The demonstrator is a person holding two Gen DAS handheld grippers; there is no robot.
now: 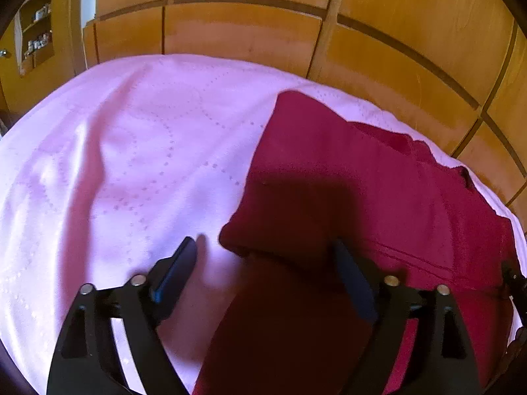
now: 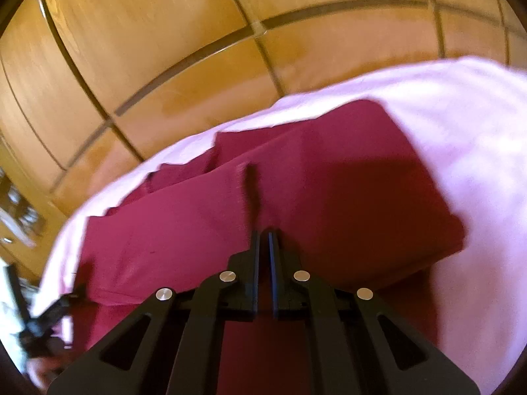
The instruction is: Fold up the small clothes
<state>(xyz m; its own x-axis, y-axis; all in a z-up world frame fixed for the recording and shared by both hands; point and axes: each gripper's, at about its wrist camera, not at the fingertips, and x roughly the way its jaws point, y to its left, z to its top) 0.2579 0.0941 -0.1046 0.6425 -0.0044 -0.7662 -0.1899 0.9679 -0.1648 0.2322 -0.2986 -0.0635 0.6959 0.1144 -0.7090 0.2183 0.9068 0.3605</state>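
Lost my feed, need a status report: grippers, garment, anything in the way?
Left gripper open over the garment edge. Right gripper shut, nothing visibly held. Garment partly folded on the pink cover. Nothing in the way.

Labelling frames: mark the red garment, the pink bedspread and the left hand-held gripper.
red garment [image 1: 329, 164]: left wrist view, flat upper panel.
pink bedspread [image 1: 131, 151]: left wrist view, bare stitched area.
left hand-held gripper [image 1: 263, 247]: left wrist view, between fingertips.

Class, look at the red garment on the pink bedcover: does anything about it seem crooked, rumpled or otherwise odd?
The red garment is only partly folded. Its far edge is stepped and uneven, with layers poking out. A raised crease runs ahead of the right gripper. Nothing looks torn or spilled on the pink bedcover.
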